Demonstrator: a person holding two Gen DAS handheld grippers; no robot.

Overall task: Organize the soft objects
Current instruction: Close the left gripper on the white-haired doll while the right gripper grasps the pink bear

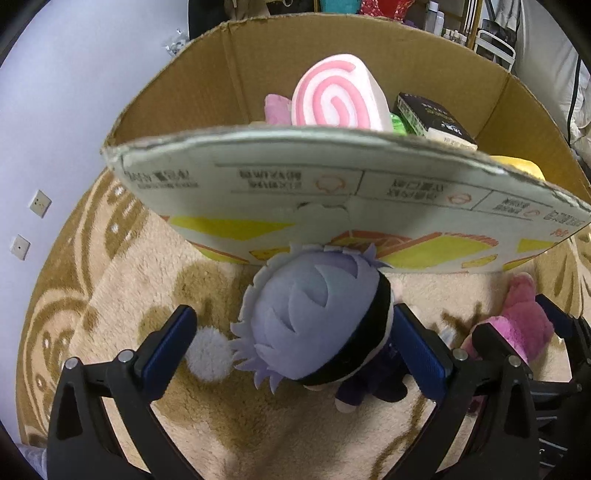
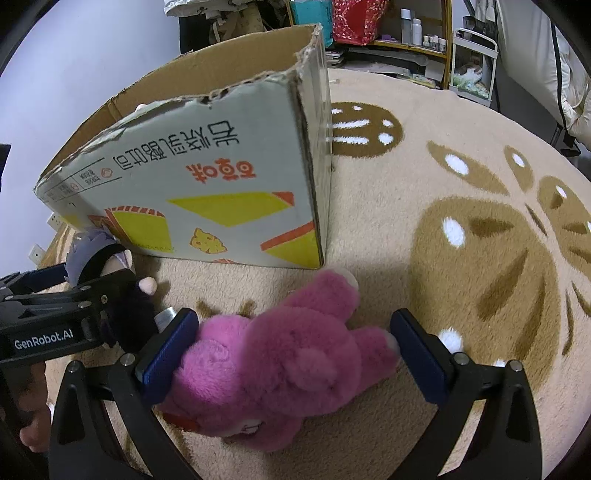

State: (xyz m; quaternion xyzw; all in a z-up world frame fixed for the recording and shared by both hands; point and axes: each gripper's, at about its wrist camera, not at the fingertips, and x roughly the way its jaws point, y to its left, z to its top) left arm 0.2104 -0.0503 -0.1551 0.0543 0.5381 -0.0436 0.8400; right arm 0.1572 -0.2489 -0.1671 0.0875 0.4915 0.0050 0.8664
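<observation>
A plush doll with pale lilac hair and a black band [image 1: 317, 314] lies on the rug just in front of the cardboard box [image 1: 332, 206]. My left gripper [image 1: 295, 343] is open with its jaws on either side of the doll's head. A pink plush bear [image 2: 280, 362] lies on the rug to the right. My right gripper [image 2: 291, 350] is open around the bear, the left pad touching it. The bear also shows in the left wrist view [image 1: 517, 325]. The doll and left gripper show at the left of the right wrist view [image 2: 107, 258].
The box holds a pink-and-white swirl plush [image 1: 340, 96], a dark book-like box [image 1: 432, 118] and a yellow soft item [image 1: 517, 166]. A beige rug with brown pattern [image 2: 480, 240] covers the floor. Shelves and clutter [image 2: 406, 33] stand behind. A wall [image 1: 55, 110] is at left.
</observation>
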